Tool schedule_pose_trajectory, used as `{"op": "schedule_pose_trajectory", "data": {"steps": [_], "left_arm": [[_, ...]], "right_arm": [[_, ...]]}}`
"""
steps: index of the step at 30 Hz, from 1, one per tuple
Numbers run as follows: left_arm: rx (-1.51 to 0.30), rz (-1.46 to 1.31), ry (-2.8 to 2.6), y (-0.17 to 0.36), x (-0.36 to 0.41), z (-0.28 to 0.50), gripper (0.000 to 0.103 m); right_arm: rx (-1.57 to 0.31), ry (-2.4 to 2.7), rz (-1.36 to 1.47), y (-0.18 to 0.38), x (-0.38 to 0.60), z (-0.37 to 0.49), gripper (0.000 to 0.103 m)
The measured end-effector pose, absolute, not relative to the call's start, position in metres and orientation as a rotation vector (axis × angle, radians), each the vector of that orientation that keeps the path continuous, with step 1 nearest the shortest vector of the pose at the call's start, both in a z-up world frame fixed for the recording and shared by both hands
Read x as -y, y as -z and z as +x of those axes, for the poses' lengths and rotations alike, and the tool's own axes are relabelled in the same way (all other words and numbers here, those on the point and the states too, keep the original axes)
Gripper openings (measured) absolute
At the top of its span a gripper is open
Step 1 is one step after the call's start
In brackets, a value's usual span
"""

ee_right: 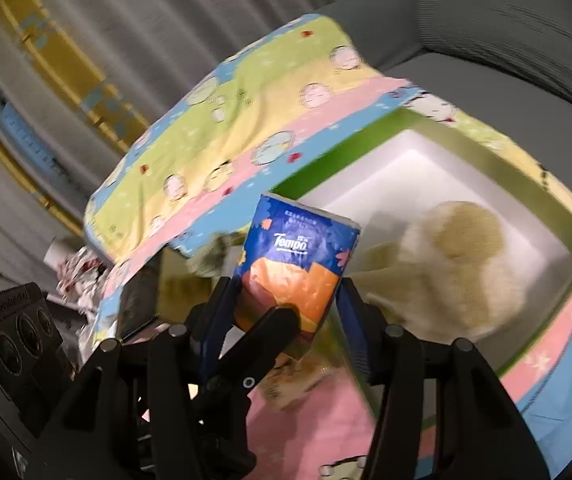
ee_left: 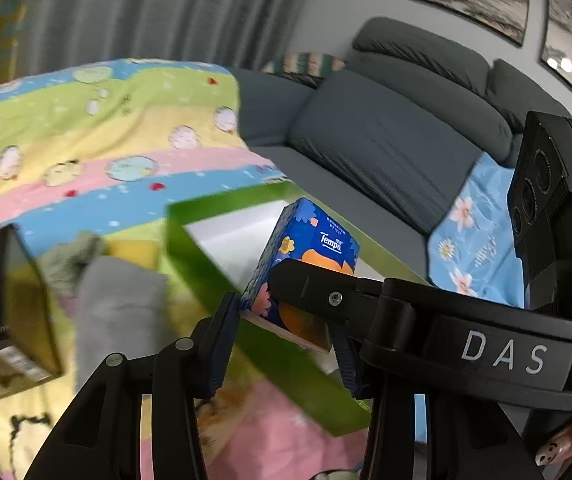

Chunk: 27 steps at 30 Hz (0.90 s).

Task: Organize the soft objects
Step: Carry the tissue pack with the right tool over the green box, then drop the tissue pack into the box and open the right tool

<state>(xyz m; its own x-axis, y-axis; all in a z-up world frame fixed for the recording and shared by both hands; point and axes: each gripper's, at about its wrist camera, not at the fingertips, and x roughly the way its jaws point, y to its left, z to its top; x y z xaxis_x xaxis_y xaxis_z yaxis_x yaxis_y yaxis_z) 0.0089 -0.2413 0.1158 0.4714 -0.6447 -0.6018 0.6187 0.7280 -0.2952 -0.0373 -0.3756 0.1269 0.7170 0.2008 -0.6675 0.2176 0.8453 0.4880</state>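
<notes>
Both tongs, left (ee_left: 282, 332) and right (ee_right: 282, 312), clamp one tissue pack (ee_right: 296, 258) over the green box (ee_right: 486, 152); light, squashy, slippery wrapper, so grip its flat sides.

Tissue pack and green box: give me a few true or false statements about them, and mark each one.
1. The tissue pack is blue and orange with Tempo printed on it. True.
2. The pack lies flat on the floor of the green box. False: it is held up between the pads of the right gripper, and the left gripper clamps it too.
3. A cream plush toy sits inside the box. True.
4. The box is red inside. False: its lining is white.
5. The blanket is plain grey. False: it has pastel stripes and cartoon figures.
</notes>
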Motion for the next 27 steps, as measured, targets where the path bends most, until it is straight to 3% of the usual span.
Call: {"op": "schedule_pose_trajectory", "data": {"steps": [13, 27], "left_arm": [[-0.896, 0.016, 0.889, -0.088, 0.304, 0.028, 0.045], [-0.957, 0.036, 0.894, -0.076, 0.323, 0.035, 0.045]], "right_arm": [[-0.809, 0.161, 0.681, -0.103, 0.43, -0.041, 0.053], [-0.82, 0.2, 0.738, -0.09, 0.448, -0.036, 0.05]]}}
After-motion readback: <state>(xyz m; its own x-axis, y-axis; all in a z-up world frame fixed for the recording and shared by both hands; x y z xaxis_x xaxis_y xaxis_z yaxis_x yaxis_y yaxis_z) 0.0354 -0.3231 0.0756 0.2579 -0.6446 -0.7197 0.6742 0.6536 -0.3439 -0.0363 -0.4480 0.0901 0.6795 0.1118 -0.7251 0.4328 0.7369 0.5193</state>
